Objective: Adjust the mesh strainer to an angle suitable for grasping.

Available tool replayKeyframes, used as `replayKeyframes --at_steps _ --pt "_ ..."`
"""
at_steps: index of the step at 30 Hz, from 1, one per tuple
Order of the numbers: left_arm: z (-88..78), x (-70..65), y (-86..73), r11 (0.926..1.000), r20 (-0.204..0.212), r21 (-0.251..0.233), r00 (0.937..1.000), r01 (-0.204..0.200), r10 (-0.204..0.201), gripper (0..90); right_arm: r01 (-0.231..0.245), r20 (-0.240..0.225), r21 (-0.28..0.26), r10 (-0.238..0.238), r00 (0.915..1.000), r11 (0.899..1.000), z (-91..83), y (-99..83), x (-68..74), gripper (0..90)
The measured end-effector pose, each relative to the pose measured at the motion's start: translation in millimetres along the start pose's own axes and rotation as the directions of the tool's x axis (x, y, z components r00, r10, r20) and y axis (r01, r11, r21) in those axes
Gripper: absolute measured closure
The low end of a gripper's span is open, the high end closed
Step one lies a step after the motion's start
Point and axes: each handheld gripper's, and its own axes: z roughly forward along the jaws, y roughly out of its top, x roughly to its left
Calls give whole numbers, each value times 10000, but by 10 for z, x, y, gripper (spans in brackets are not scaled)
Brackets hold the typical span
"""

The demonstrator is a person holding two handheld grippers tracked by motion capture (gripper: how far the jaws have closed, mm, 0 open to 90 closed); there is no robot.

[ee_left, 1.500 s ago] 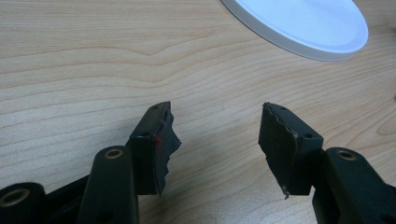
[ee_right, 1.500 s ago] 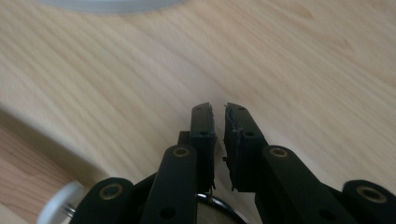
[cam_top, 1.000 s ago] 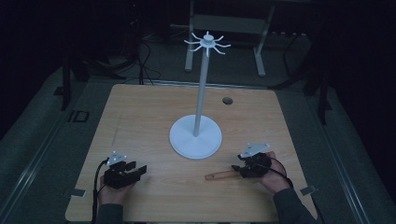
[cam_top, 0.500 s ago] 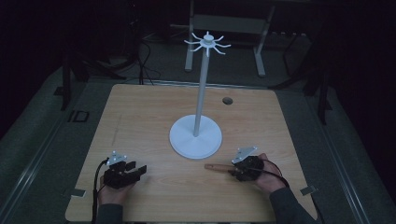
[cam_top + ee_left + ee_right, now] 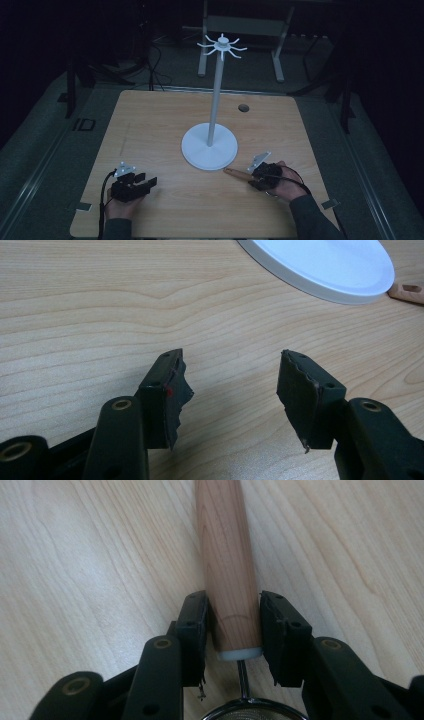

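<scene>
Fingers of the right gripper [image 5: 250, 176], having just been closing, flank a wooden handle [image 5: 236, 173] near the desk [image 5: 150, 115] front, closer to the white stand [image 5: 209, 147] than earlier. Left gripper [image 5: 231, 385] fingers gape over bare wood. Right fingers [image 5: 192, 625] clasp the handle [image 5: 227, 570] lying flat.

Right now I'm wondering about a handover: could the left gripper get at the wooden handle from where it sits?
Probably yes. The left gripper is open, and bare table lies between it and the wooden handle. The right gripper already clamps the handle's near end.
</scene>
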Motion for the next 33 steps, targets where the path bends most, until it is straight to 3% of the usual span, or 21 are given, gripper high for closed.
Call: replayKeyframes --at_steps 9,17,26,33 --pt "0 0 -1 10000 13 -38 10000 16 -16 450 194 -361 842 -164 9992 9963 -11 48 -48 676" --pt "1 -1 0 10000 2 0 10000 -3 3 450 -12 -564 1176 79 9984 9931 -36 3 -94 684" --pt "4 1 -1 10000 -6 15 10000 -2 2 450 28 -428 1022 16 9991 9948 -39 15 -64 691" --pt "9 -2 0 10000 22 6 10000 17 -17 451 -152 -376 566 173 9991 9983 -84 28 -69 691"
